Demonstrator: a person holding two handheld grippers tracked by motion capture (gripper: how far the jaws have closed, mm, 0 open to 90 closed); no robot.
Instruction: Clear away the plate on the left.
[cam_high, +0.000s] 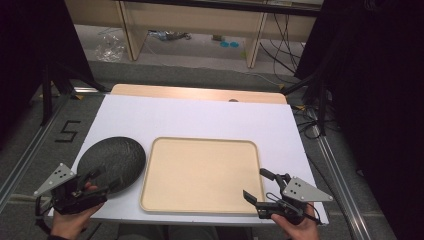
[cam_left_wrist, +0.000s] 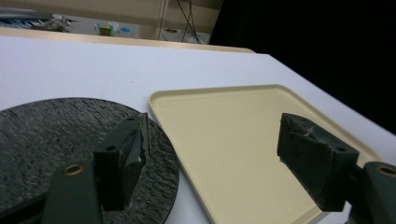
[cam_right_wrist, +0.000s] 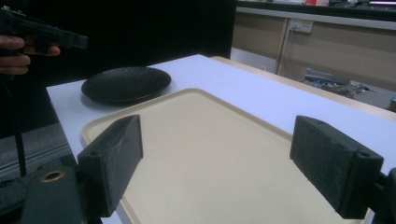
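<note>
We found the left gripper (cam_high: 102, 181) at the near left corner of the white table (cam_high: 200, 115), its jaws spread wide and holding nothing. In the left gripper view, one jaw stood over the near rim of the black plate (cam_left_wrist: 56, 135), while the other stood over the beige tray (cam_left_wrist: 224, 135); whether the first jaw touched the plate we could not tell. The plate lay just beside the tray's left edge, between the jaws and ahead of them.

The right gripper (cam_high: 260, 185) sat at the near right corner, its jaws likewise wide apart and empty. In the right gripper view, both jaws flanked the tray (cam_right_wrist: 205, 154), which ran ahead between them. The plate (cam_right_wrist: 126, 84) lay beyond the tray, past the left jaw, with the left hand (cam_right_wrist: 18, 51) above it.
</note>
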